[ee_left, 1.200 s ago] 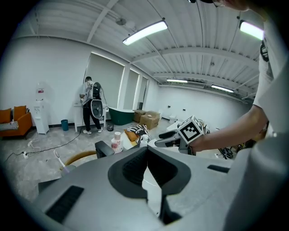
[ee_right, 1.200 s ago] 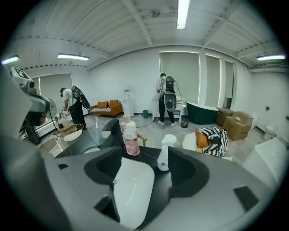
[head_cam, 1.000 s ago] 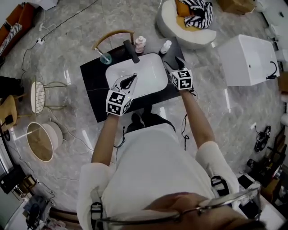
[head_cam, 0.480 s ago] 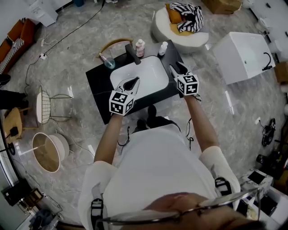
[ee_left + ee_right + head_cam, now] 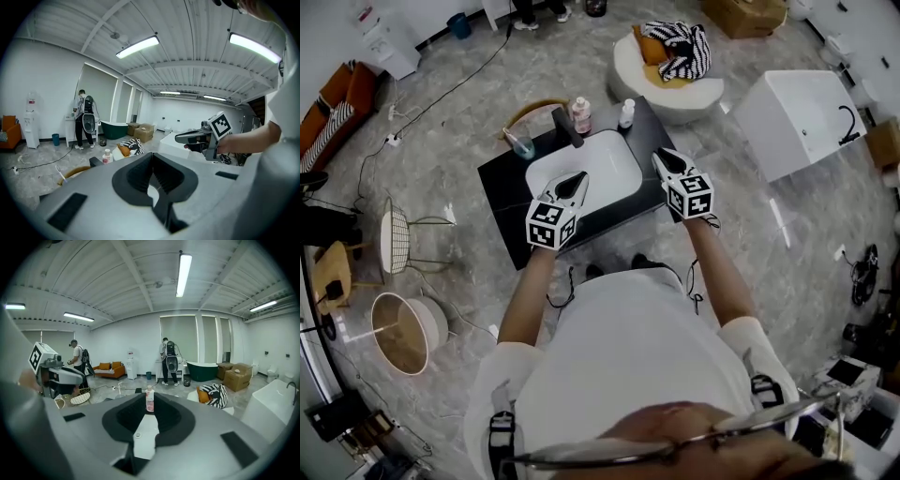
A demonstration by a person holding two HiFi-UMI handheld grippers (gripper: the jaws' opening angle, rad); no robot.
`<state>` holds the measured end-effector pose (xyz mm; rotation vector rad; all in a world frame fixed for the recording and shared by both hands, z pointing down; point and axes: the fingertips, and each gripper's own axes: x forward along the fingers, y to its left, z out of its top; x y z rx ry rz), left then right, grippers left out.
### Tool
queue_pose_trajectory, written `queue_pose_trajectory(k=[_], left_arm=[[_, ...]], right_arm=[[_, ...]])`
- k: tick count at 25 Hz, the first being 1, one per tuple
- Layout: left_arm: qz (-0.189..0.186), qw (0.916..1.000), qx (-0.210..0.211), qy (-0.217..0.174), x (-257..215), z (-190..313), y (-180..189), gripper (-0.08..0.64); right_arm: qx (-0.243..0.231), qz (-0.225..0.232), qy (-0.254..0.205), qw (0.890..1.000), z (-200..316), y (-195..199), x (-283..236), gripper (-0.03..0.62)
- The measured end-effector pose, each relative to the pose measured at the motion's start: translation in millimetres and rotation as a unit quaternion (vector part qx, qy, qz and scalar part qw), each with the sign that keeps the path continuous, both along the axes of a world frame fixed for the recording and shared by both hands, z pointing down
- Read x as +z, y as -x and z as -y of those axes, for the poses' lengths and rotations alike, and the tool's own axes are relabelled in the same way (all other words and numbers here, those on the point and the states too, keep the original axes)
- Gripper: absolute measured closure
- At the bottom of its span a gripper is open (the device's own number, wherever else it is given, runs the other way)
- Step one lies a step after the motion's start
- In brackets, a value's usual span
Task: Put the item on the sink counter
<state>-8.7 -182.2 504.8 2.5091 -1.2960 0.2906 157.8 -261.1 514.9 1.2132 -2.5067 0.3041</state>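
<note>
A black sink counter [image 5: 502, 183] carries a white basin [image 5: 598, 157] and a black faucet [image 5: 563, 127]. At its back stand a pink bottle [image 5: 580, 114], a small white bottle [image 5: 626, 112] and a cup with a toothbrush [image 5: 523, 145]. My left gripper [image 5: 575, 180] hovers over the basin's front left, its jaws together and empty. My right gripper [image 5: 664, 157] hangs at the basin's right rim; its jaws are closing, still narrowly apart, with nothing between them. In the right gripper view the pink bottle [image 5: 150, 401] shows far beyond the gap.
A white bathtub [image 5: 797, 117] stands to the right. A round seat with striped cloth [image 5: 670, 56] is behind the counter. A wire chair [image 5: 394, 234] and a round basket [image 5: 398, 328] are at the left. Cables lie on the floor. A person [image 5: 84, 119] stands far off.
Both grippers have drawn back a little from the counter's rear towards me. The right jaws have narrowed. The view has shifted, so more floor shows behind the counter.
</note>
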Motion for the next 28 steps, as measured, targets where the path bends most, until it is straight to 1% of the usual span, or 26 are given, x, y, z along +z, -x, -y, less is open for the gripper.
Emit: queue_pose_trajectory(k=[3, 8, 15, 20, 23, 28], left_arm=[[0.003, 0.9999, -0.010, -0.005, -6.6, -0.8, -8.0, 0.555], [-0.003, 0.9992, -0.035, -0.017, -21.9, -3.0, -20.1, 0.555], [-0.006, 0.9975, -0.062, -0.033, -40.1, -3.6, -34.7, 0.555], [-0.011, 0.9959, -0.079, -0.044, -50.6, -7.0, -37.7, 0.555], [-0.015, 0.9952, -0.088, -0.041, -49.4, -10.1, -39.7, 0.555], [-0.019, 0.9946, -0.094, -0.039, -45.5, -13.5, -43.3, 0.555]], right_arm=[[-0.007, 0.010, -0.007, 1.000, -4.2, -10.9, -10.1, 0.546], [-0.019, 0.037, -0.020, 0.999, -12.6, -30.4, -34.5, 0.566], [-0.036, 0.044, -0.033, 0.998, -17.0, -53.3, -46.2, 0.580], [-0.033, 0.078, -0.031, 0.996, -27.6, -66.1, -56.7, 0.586], [-0.029, 0.098, -0.026, 0.994, -30.9, -69.1, -59.1, 0.586], [-0.040, 0.094, -0.039, 0.994, -35.2, -68.2, -64.3, 0.587]])
